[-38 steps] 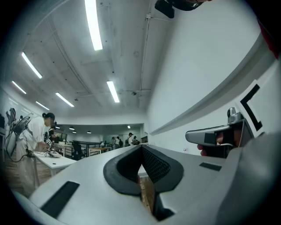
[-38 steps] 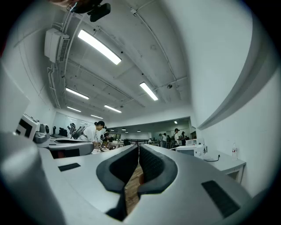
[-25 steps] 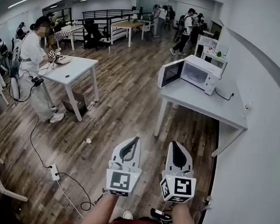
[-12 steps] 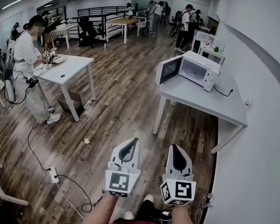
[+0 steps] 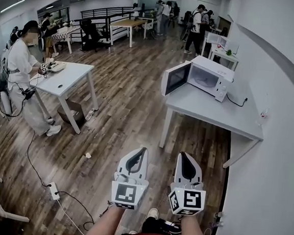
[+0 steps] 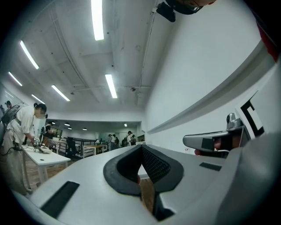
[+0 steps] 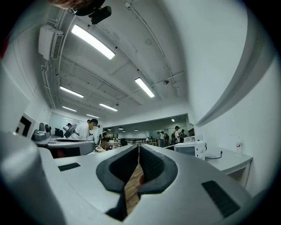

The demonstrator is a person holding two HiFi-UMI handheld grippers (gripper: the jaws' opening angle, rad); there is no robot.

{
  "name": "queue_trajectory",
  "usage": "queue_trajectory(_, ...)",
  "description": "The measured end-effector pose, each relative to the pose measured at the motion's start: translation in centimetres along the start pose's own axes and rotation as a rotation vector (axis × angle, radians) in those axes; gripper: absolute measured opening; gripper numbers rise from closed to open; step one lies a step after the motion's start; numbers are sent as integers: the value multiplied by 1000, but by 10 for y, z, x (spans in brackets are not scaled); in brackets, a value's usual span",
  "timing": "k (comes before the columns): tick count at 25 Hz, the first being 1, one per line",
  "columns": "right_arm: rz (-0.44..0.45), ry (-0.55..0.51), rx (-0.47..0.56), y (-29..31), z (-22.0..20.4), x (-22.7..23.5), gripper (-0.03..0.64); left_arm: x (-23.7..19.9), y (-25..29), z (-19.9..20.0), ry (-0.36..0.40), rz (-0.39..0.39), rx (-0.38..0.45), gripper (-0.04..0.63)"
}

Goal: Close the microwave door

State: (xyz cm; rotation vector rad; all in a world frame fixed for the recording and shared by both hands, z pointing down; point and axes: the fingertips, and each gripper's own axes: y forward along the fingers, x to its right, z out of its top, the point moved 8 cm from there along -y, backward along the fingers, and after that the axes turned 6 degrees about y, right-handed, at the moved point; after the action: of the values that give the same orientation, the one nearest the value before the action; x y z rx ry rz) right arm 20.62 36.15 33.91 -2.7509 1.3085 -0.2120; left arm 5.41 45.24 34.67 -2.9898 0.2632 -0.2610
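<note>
Standing open: the microwave door (image 5: pixel 175 77); well apart from it, left tool (image 5: pixel 141 152) and right tool (image 5: pixel 184 156), both closed, empty

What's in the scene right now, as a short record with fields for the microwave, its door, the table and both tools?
microwave: white, standing on the grey table
door: open, swung out wide
left tool: jaws together, empty, well short of the microwave
right tool: jaws together, empty, beside the left tool
task: door not yet closed
</note>
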Motion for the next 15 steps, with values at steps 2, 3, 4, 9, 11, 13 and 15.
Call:
queue_trajectory(2,-3,0,-3,16,-2,14,29,1,21,-5,0,-4,-2,26)
queue_trajectory(3,-3,0,-5,23,-3,21,29,1,31,-7,-1,-2,-2,26)
queue_trajectory(4,-2,0,-6,30,-4,28,29,1,41,-9,-2,0,-1,26)
queue_trajectory(9,-7,20,0,63,-4,64,29,6,87,-12,5,8,0,26)
queue_trajectory(11,-1,27,4,74,-4,76,29,7,103,-13,9,19,3,26)
queue_trajectory(13,8,31,8,85,-5,86,29,9,116,-14,9,29,6,26)
queue_trajectory(15,19,33,9,95,-5,94,29,10,128,-16,5,40,6,26)
